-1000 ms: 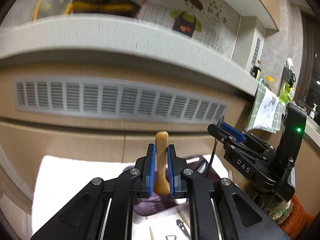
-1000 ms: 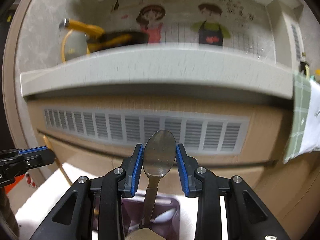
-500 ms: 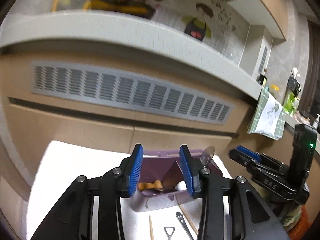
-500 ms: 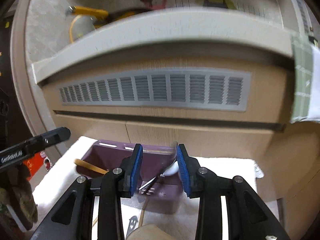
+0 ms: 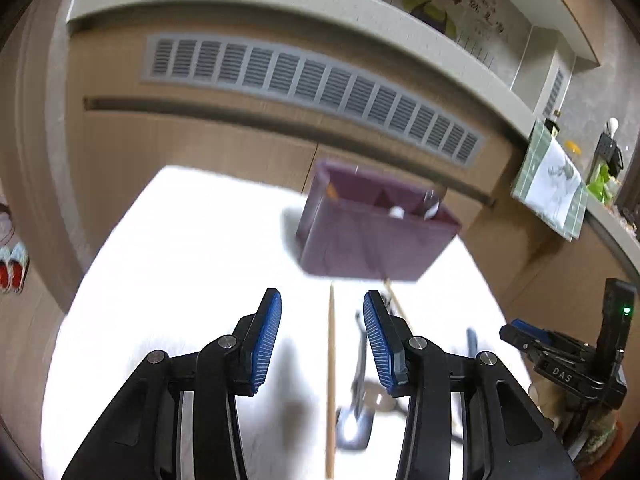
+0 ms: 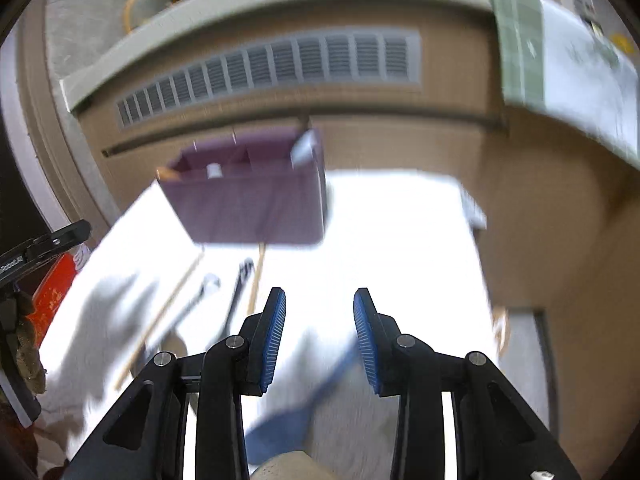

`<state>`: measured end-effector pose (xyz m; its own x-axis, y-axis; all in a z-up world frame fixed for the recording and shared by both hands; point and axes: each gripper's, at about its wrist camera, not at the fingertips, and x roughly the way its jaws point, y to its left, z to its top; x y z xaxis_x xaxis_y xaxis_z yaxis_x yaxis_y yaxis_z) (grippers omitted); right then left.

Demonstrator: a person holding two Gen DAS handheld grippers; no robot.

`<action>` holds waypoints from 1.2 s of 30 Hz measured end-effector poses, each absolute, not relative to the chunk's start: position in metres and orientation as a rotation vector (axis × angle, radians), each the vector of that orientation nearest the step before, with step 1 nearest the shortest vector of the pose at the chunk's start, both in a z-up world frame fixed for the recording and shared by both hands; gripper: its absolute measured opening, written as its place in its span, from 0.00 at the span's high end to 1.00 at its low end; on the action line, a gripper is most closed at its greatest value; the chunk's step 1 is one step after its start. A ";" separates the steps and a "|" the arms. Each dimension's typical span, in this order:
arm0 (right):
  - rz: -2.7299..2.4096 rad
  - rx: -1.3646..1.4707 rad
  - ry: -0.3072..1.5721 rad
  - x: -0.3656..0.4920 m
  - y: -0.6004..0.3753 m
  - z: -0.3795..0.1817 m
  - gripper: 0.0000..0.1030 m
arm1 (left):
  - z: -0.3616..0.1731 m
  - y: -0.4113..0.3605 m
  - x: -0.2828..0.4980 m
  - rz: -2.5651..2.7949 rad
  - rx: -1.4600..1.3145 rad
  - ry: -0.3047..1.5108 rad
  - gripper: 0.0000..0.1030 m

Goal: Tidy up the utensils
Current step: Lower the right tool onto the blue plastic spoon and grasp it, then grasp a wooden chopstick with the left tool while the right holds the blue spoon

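A purple organiser box [image 5: 376, 236] stands at the far side of the white towel [image 5: 180, 260]. In it are a wooden handle [image 5: 332, 192], a white-tipped piece [image 5: 397, 212] and a metal spoon [image 5: 432, 208]. My left gripper [image 5: 322, 320] hangs over the towel with its jaws opening and nothing gripped; a wooden chopstick [image 5: 330, 380] lies on the towel below them. Next to it lie a metal utensil [image 5: 360, 380] and a second chopstick [image 5: 396, 304]. My right gripper [image 6: 320, 312] is open and empty, above a blurred blue-handled utensil [image 6: 312, 396]. The box [image 6: 256, 204] is ahead, to its left.
Behind the box is a wooden cabinet front with a grey vent [image 5: 312, 76] under a pale counter edge. A green-and-white cloth [image 5: 552, 184] hangs at the right. A red object [image 6: 52, 292] sits off the towel's left edge. Loose chopsticks [image 6: 160, 316] and a dark utensil [image 6: 240, 288] lie left of the right gripper.
The left gripper released the wooden-handled utensil and the right released the metal spoon into the purple box. Both drew back and sank, and now hang open over the towel.
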<state>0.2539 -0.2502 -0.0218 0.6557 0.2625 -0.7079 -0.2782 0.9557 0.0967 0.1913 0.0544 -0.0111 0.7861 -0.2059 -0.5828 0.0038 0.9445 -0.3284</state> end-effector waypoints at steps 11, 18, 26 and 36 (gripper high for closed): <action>0.145 0.031 0.967 0.270 -0.256 -0.085 0.68 | -0.051 0.063 0.175 -0.087 -0.332 0.757 0.57; 0.154 -0.010 0.949 0.280 -0.237 -0.087 0.74 | -0.059 0.057 0.184 -0.104 -0.320 0.792 0.57; 0.244 -0.026 0.915 0.269 -0.229 -0.075 0.87 | -0.066 0.041 0.195 -0.178 -0.303 0.867 0.57; 0.332 0.004 0.799 0.236 -0.237 -0.057 0.87 | -0.071 0.005 0.237 -0.179 -0.118 0.920 0.78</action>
<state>0.2365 -0.2371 -0.0569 0.6485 0.2932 -0.7025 -0.2903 0.9484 0.1278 0.2371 0.0051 -0.0709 0.5924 -0.2036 -0.7795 0.1033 0.9787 -0.1772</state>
